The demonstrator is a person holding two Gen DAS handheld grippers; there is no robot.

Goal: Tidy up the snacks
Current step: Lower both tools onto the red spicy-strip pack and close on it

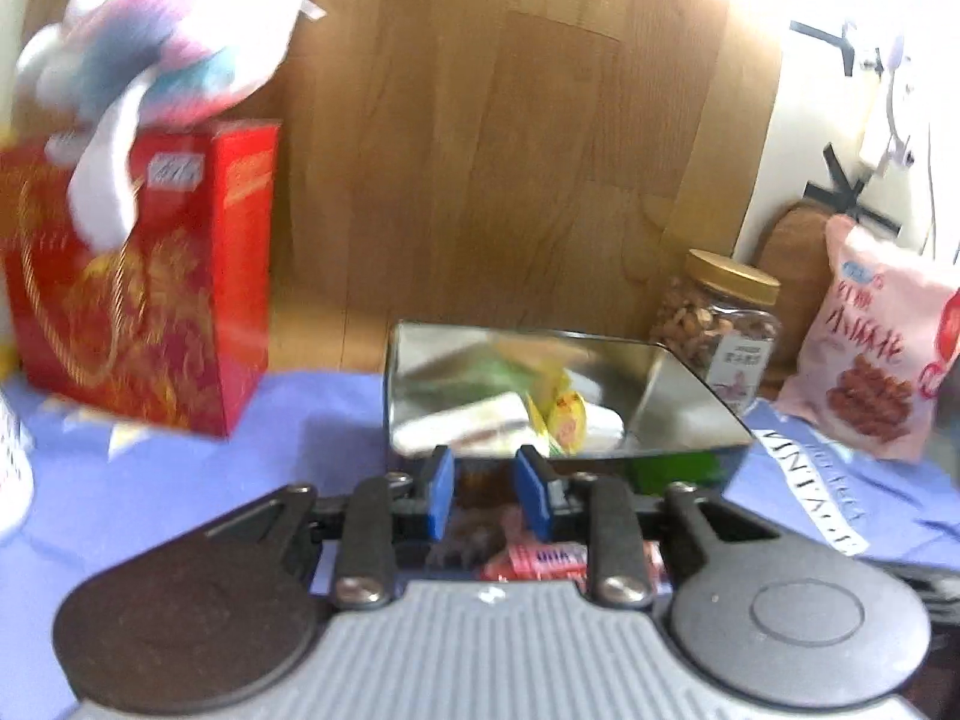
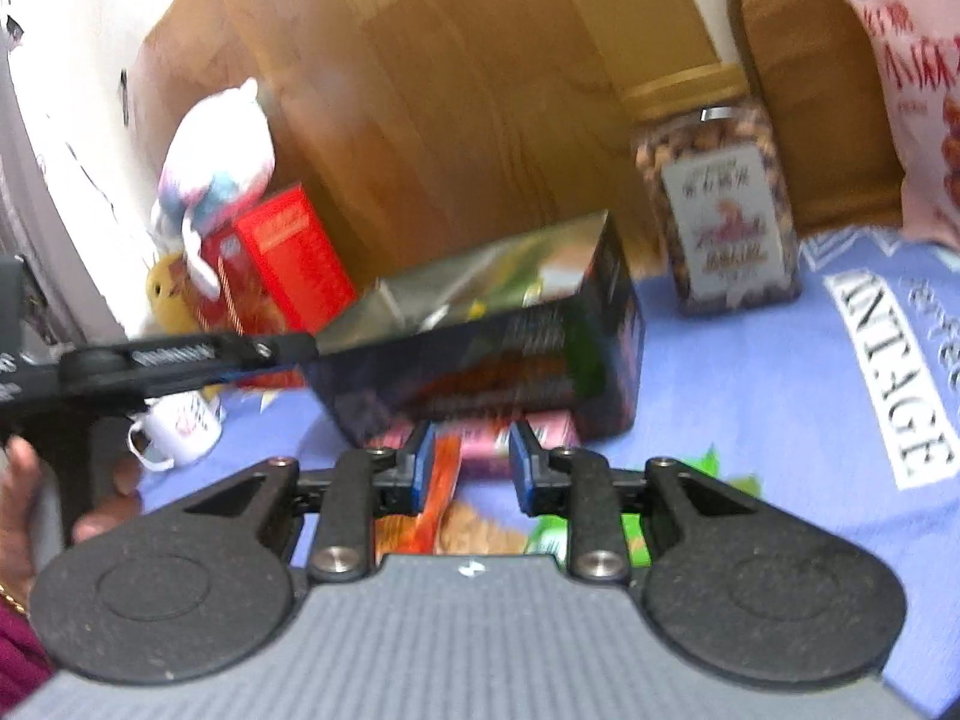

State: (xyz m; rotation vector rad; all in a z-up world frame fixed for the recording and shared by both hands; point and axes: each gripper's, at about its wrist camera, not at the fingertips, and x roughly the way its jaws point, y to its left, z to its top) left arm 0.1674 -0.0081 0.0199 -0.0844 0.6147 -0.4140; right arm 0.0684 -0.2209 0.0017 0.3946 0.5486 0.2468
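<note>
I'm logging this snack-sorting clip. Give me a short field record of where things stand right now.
surface: blue cloth with white lettering
container: open metal tin with wrapped snacks inside
tin's far right: nut jar, gold lid on; pink snack bag
tin's left: red gift box with a plush toy on top
left gripper: open, at the tin's near wall
right gripper: open, above loose snack packets

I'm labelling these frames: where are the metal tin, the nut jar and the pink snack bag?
metal tin (image 1: 672, 384): left wrist view, inner right wall.
nut jar (image 1: 714, 324): left wrist view, glass body under the gold lid.
pink snack bag (image 1: 864, 354): left wrist view, front panel.
</note>
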